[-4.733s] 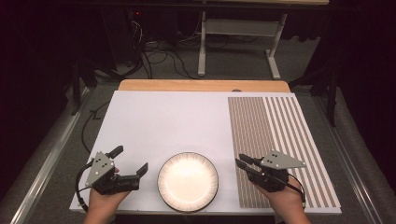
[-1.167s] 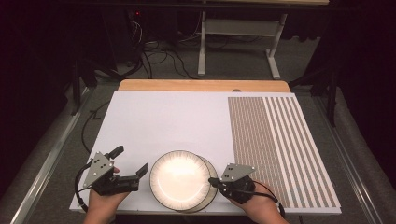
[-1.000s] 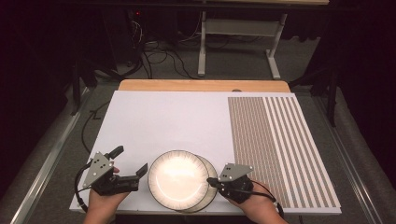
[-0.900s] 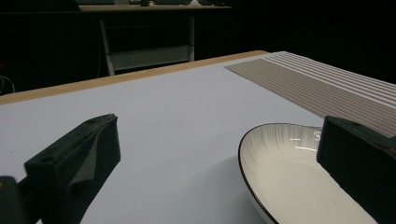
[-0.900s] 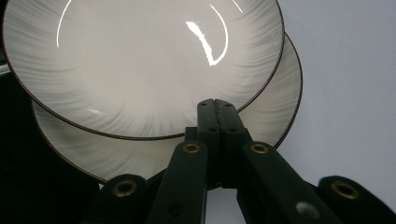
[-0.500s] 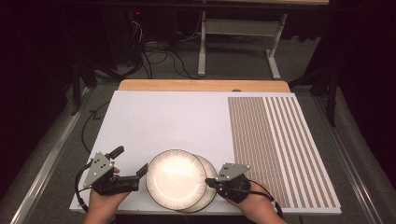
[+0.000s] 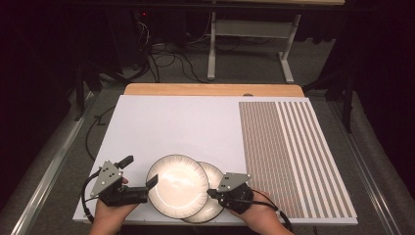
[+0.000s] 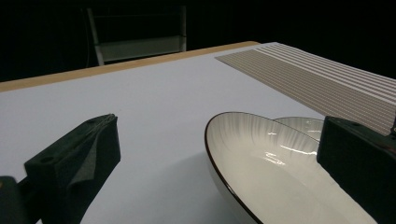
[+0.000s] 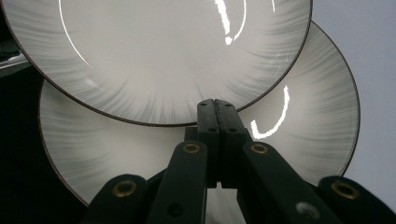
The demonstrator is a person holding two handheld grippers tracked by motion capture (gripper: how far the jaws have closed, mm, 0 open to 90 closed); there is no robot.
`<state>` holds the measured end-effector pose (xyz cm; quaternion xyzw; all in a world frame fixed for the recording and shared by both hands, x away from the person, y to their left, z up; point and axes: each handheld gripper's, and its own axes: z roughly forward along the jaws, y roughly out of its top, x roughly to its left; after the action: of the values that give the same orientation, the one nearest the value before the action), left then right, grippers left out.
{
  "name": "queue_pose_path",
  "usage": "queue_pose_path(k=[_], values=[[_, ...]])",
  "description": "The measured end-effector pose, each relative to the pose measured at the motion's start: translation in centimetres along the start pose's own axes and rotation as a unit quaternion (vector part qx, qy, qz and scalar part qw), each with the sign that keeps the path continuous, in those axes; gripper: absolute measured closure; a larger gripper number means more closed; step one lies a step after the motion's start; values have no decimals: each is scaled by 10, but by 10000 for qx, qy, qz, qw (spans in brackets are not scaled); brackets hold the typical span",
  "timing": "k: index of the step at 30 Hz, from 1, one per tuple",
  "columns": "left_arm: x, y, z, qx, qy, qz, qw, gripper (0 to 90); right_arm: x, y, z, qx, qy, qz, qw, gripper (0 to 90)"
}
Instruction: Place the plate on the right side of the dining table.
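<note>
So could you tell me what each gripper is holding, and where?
The right gripper is shut against the upper white dark-rimmed plate's rim; the left gripper holds nothing.

The bench point(image 7: 195, 122) is a white board with a bare wooden strip point(image 7: 210, 89) along its far edge and a panel of brown stripes point(image 7: 293, 152) on its right part. One plate point(image 7: 215, 205) lies on the white surface, between the two sets of fingers.
</note>
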<state>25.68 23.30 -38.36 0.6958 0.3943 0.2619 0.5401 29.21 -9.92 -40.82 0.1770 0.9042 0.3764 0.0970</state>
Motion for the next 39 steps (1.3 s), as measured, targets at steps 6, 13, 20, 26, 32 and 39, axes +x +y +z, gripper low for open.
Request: queue_pose_path(k=[6,13,20,26,32,39], values=[[-5,-1,5,310,-133,-161,9993,2,0,0,0,-7,-12,-34,10000,900],[-4,-6,15,844,-443,-507,9942,5,1,0,0,17,-48,-82,10000,900],[-5,-10,22,1352,-779,-801,9845,5,1,0,0,24,-79,-84,9999,900],[-8,-11,25,1595,-920,-941,9784,122,1,0,0,-1,-95,-102,9999,900],[-6,-12,25,1842,-1159,-1161,9691,277,1,0,1,1,-106,-86,9999,900],[-3,-14,27,2061,-1199,-1348,9618,384,1,0,1,-13,-113,-44,9999,900]])
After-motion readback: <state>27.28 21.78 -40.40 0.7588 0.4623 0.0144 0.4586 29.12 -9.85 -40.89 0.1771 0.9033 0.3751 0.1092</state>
